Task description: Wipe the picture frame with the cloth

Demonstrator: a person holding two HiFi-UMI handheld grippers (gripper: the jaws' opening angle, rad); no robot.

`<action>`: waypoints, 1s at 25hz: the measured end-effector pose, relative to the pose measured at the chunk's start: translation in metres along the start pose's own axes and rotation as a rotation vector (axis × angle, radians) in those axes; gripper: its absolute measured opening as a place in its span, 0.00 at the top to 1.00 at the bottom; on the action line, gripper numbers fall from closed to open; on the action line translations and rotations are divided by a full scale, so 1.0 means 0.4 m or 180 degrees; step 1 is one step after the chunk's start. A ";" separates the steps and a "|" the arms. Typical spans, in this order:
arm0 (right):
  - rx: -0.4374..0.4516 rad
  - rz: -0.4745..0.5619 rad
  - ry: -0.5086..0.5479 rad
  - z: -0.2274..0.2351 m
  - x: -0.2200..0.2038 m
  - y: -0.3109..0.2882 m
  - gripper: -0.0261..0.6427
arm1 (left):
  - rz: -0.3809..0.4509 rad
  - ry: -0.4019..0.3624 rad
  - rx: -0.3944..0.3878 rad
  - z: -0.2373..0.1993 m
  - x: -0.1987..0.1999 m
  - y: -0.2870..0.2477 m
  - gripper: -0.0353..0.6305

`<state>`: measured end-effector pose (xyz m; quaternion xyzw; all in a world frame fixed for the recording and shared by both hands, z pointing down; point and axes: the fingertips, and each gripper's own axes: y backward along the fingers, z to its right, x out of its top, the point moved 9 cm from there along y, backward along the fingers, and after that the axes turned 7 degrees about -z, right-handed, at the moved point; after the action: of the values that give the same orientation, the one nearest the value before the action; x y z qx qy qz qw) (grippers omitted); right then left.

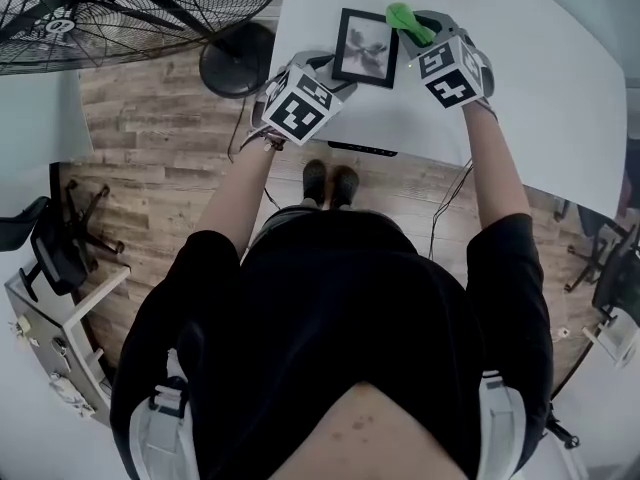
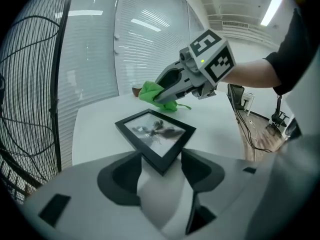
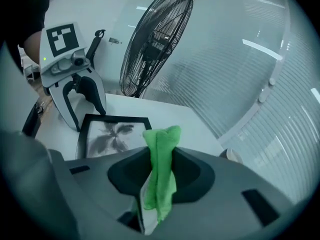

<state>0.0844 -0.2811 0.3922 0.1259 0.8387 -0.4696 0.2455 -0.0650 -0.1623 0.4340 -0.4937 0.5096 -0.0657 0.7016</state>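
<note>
**Frame pinned at one corner, cloth held over the far edge**

Head view: the picture frame [image 1: 365, 48] lies flat on the white table [image 1: 450, 138], close to its near edge. The left gripper [image 1: 325, 65] covers the frame's left corner. The right gripper [image 1: 412, 23] is at the top-right corner with the green cloth [image 1: 402, 15] sticking out. Our own torso fills the lower half. A small item at the table's far edge is cut off by the pic border.

Left gripper view: the jaws are spread wide, w/ the frame's near corner [image 2: 160, 161] wedged between them. Both pads seem to touch its edges, though we can't tell how firmly. The cloth [image 2: 150, 91] is just over the far edge; contact unclear.

Right gripper view: the jaws are clamped narrow on the bunched cloth [image 3: 162, 144], whose tail drops out of sight. The gripper body hides the frame's [image 3: 117, 136] near part. A fan [image 3: 155, 39] stands behind.
</note>
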 end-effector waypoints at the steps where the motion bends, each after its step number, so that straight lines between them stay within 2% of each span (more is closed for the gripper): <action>1: 0.0015 -0.0025 0.0015 -0.001 0.001 -0.013 0.80 | -0.0007 -0.0001 0.0007 -0.001 0.000 0.000 0.56; 7: 0.0008 -0.0189 0.0120 -0.008 -0.004 -0.081 0.79 | -0.0024 -0.0017 0.0010 -0.004 0.001 -0.002 0.56; 18: -0.0064 -0.0051 0.0093 -0.035 -0.002 -0.083 0.81 | -0.0018 -0.0036 0.0041 -0.013 -0.003 -0.008 0.56; 25: -0.0056 0.0051 -0.0065 -0.065 -0.015 -0.064 0.81 | -0.0035 -0.0033 0.0054 -0.016 -0.008 -0.006 0.56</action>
<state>0.0706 -0.2724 0.4254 0.1257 0.8392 -0.4614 0.2589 -0.0708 -0.1656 0.4381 -0.4909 0.5026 -0.0713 0.7080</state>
